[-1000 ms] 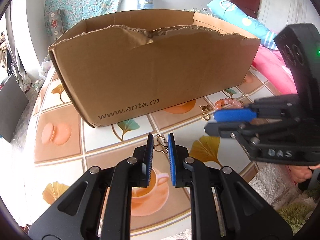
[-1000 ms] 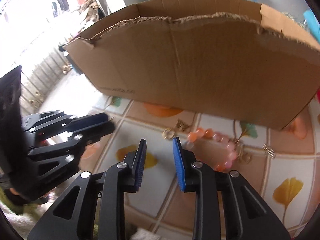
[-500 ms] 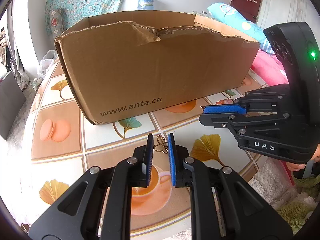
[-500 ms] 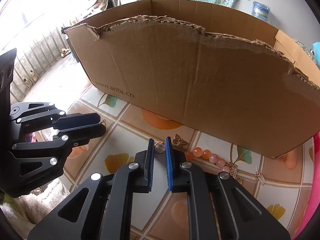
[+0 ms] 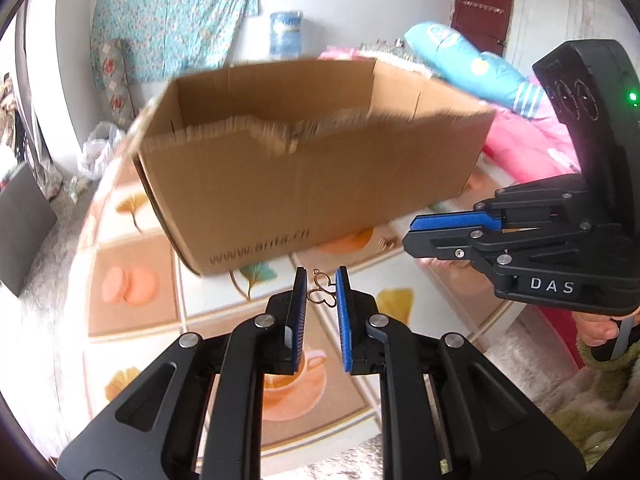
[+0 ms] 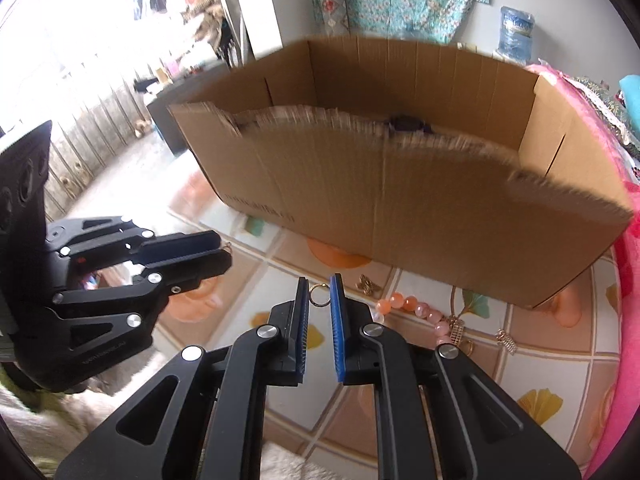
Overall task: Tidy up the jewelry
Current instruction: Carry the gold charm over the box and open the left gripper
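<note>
Two matching hand-held grippers, black plastic throughout. Left gripper [image 5: 321, 294]: two flat fingers [image 5: 298, 312] lined with ridged blue pads, carried on angular linkage arms with triangular cut-outs and round silver pivot screws. Right gripper [image 6: 319, 300]: same build, blue-padded fingers [image 6: 337, 320], silver screws at each joint. From the left wrist view, seen side-on: white letters "DAS" on the lower body, a tall black housing with two round lens-like circles and a lit green light. From the right wrist view, faint small lettering along the left gripper's lower arm, too small to read. Fuzzy olive-green sleeve [image 5: 610, 360] at the right hand [image 5: 596, 330].
</note>
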`<state>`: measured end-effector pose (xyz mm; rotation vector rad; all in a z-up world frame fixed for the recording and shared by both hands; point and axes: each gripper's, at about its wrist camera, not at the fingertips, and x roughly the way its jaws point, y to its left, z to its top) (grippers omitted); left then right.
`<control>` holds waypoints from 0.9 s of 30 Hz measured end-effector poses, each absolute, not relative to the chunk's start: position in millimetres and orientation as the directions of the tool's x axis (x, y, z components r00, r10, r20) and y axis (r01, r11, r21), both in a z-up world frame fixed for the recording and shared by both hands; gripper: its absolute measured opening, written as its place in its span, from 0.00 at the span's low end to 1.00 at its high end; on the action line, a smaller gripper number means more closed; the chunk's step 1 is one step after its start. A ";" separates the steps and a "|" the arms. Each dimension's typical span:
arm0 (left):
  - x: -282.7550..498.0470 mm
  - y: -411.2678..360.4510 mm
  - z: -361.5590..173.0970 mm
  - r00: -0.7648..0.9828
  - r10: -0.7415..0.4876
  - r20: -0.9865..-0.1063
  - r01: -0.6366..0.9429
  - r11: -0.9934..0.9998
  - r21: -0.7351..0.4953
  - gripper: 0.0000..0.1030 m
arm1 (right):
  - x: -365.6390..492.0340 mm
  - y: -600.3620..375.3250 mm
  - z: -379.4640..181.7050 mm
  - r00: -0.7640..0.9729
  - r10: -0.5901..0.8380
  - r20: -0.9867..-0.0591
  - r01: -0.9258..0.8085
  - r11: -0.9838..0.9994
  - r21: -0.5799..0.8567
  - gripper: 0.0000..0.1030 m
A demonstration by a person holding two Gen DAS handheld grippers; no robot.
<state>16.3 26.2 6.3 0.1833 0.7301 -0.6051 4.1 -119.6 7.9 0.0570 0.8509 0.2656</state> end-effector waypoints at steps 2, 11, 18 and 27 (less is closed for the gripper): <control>8.7 26.2 25.9 0.601 -0.476 -0.642 0.591 0.806 -0.045 0.13 | -2.1 -121.9 24.8 0.655 0.266 -0.707 -0.220 0.963 0.159 0.11; 30.5 28.4 120.1 0.587 -0.633 -0.505 0.663 0.733 -0.148 0.13 | 11.6 -159.2 120.9 0.767 0.307 -0.564 -0.287 0.949 0.127 0.11; 130.4 -3.2 117.4 0.445 -0.623 -0.644 0.631 0.728 -0.268 0.13 | 101.2 -193.7 118.3 0.620 0.298 -0.726 -0.270 0.950 0.160 0.11; 229.8 -54.7 39.5 0.147 -0.539 -0.829 0.485 0.770 -0.414 0.13 | 186.9 -207.5 46.7 0.385 0.266 -0.884 -0.241 0.953 0.182 0.11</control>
